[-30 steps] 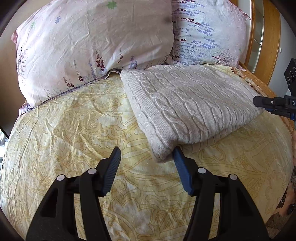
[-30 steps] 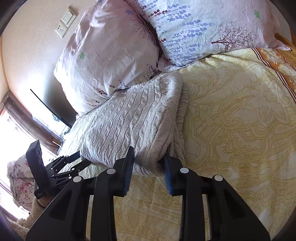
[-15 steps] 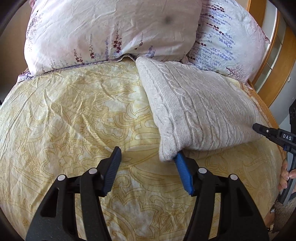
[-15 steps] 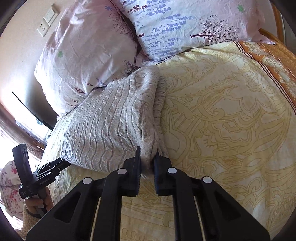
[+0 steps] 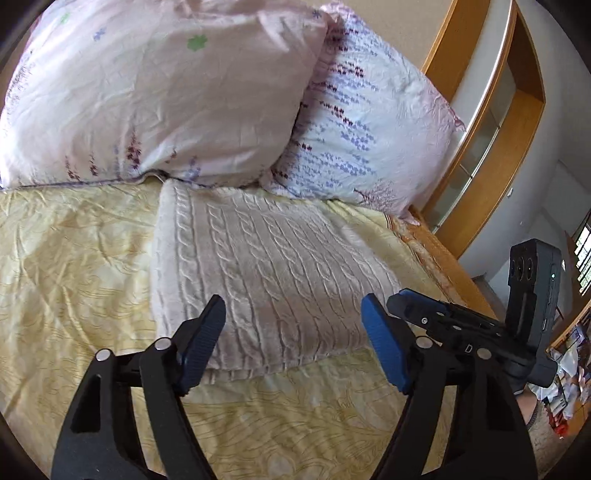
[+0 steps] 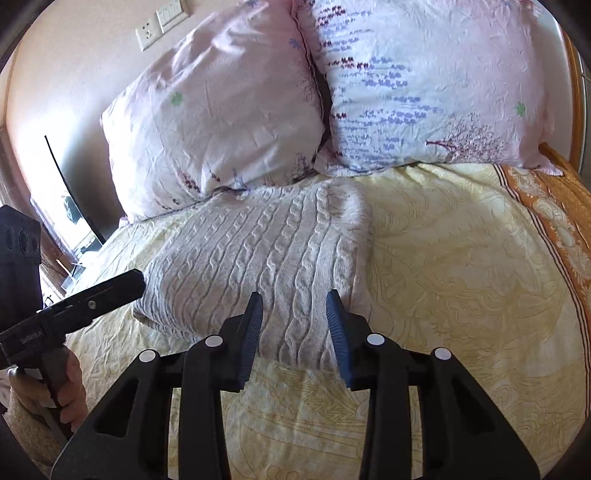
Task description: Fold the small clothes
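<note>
A pale grey cable-knit sweater [image 5: 273, 273] [image 6: 258, 258] lies folded into a flat rectangle on the yellow patterned bedspread [image 5: 74, 266] [image 6: 461, 266], its far edge against the pillows. My left gripper [image 5: 293, 317] hovers above the sweater's near edge with its jaws opening wide; nothing is pinched between the blue pads. My right gripper [image 6: 295, 308] hangs over the sweater's near right corner, jaws opening, pads clear of the knit. Each gripper shows at the edge of the other's view: the right gripper [image 5: 417, 301] and the left gripper [image 6: 110, 288].
Two floral pillows [image 5: 155, 92] [image 5: 369, 133] lean at the head of the bed. A wooden headboard and frame [image 5: 491, 122] run along the right. A wall socket [image 6: 151, 31] and a dark screen [image 6: 74, 199] are on the left. A hand [image 6: 70, 391] grips the left handle.
The right gripper had closed on the sweater's near corner and has now let go and drawn back. The left gripper lifted and swung right over the sweater, opening wider. The sweater lies flat.
</note>
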{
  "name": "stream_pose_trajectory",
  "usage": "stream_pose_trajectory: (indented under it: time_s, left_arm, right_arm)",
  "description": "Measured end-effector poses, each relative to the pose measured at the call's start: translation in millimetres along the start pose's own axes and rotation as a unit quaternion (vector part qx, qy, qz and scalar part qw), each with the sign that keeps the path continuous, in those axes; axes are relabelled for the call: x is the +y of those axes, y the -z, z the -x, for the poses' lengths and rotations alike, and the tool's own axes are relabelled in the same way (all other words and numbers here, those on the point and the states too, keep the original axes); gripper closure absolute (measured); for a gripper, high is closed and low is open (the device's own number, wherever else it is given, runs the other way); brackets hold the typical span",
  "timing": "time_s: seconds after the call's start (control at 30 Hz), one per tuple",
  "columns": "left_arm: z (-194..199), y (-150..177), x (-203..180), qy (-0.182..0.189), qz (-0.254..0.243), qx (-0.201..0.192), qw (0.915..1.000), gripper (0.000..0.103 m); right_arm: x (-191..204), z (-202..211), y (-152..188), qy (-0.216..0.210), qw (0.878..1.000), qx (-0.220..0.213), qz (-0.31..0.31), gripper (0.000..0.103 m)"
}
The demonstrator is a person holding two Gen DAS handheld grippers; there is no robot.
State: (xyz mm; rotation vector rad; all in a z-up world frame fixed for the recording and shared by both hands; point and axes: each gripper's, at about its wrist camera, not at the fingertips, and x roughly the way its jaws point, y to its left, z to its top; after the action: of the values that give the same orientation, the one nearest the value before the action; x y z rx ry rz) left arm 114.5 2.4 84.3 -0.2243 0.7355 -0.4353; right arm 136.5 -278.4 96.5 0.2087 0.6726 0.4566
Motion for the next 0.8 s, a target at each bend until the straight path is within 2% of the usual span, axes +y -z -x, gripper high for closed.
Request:
stream_pose_trajectory:
  time_s: [0.07,0.23,0.33,0.43,0.53,0.57,0.6,0.63,0.67,0.7,0.8]
  left_arm:
    - [-18,6,-1,-0.018,0.001,0.029,0.9994,0.041]
    - [-33,13,-5,-0.050,-0.024,0.051,0.9972,0.042]
    - [-40,16,-3,-0.063,-0.027,0.064,0.9956,0.041]
    - [-43,19,-5,-0.072,-0.043,0.062,0.9945,0.034]
    - [-29,26,-14,-0.087,-0.069,0.050,0.9925,0.030]
    - [-21,29,-16,-0.091,-0.075,0.043,0.9921,0.019]
    - [-12,33,-17,-0.098,-0.080,0.032,0.9914,0.013]
    - [-2,37,-17,-0.112,-0.086,0.019,0.9898,0.005]
    - [6,41,-16,-0.130,-0.091,0.007,0.9872,0.003]
    - [13,45,-14,-0.147,-0.093,-0.001,0.9847,0.003]
    - [22,51,0,-0.173,-0.070,0.002,0.9825,0.002]
  right_arm:
    - [-3,-10,4,0.014,1.000,0.023,-0.002,0.070]
    - [1,-22,12,0.029,0.998,0.050,0.009,0.072]
    - [3,-28,13,0.037,0.998,0.057,0.014,0.071]
    - [7,-31,13,0.045,0.997,0.060,0.033,0.071]
    - [1,-17,10,0.025,0.998,0.051,-0.002,0.070]
    - [-1,-8,9,0.019,0.999,0.039,-0.013,0.062]
    - [-1,1,10,0.015,0.999,0.027,-0.016,0.055]
    - [-1,7,11,0.019,1.000,0.017,-0.014,0.033]
    - [1,13,11,0.039,0.999,0.008,-0.007,0.011]
    - [3,16,13,0.057,0.998,0.001,0.002,0.006]
    - [5,14,18,0.075,0.997,0.010,0.016,0.005]
